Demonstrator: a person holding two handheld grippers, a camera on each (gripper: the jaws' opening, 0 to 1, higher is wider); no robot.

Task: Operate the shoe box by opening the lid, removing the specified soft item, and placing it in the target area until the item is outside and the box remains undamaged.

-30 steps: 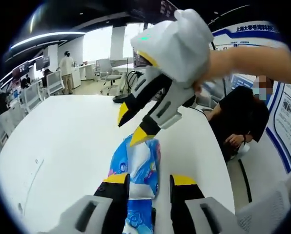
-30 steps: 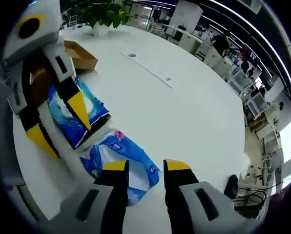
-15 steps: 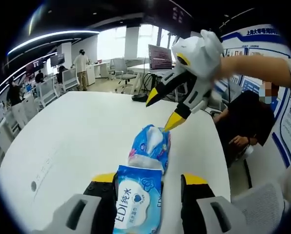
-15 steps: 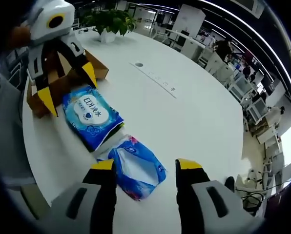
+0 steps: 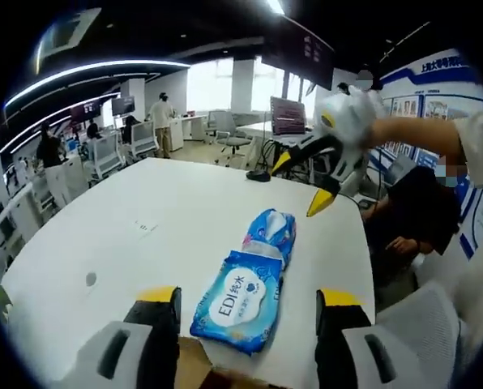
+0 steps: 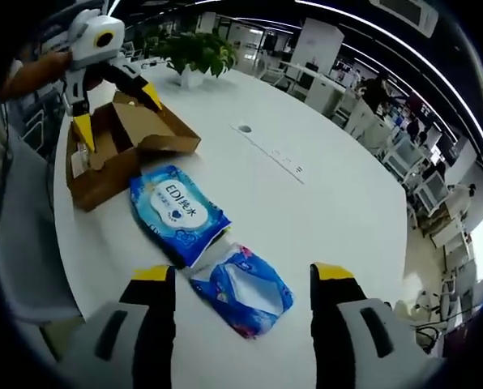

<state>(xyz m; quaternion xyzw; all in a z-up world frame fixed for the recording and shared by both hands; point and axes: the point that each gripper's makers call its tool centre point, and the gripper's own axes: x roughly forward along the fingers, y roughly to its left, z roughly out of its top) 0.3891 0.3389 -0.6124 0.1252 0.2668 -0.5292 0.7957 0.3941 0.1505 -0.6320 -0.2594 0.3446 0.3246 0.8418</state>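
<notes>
Moved since a second ago: both of your claws have pulled back from the two packs, which now lie free on the counter.

Left gripper view, your claw: the left claw (image 5: 241, 298) is released, jaws spread wide and holding nothing; a moment ago the wipes pack sat between them.

Left gripper view, wipes pack: the blue wipes pack (image 5: 236, 298) lies flat on the white counter (image 5: 144, 243), its near end over a brown edge that looks like the shoe box.

Left gripper view, second pack: the crumpled blue pouch (image 5: 271, 234) touches the far end of the wipes pack.

Left gripper view, other claw: the right claw (image 5: 298, 180) hangs in the air beyond the pouch, spread and empty.

Right gripper view, your claw: the right claw (image 6: 243, 277) is released too, raised above the pouch (image 6: 243, 290).

Right gripper view, shoe box: the shoe box (image 6: 121, 151) stands open just beyond the wipes pack (image 6: 176, 210), with no damage that you can make out.

Right gripper view, other claw: the left claw (image 6: 116, 105) hovers over the box, spread.

Meaning for the task: the soft items are outside the box, so the removal looks done, if this spot is the target area.
</notes>
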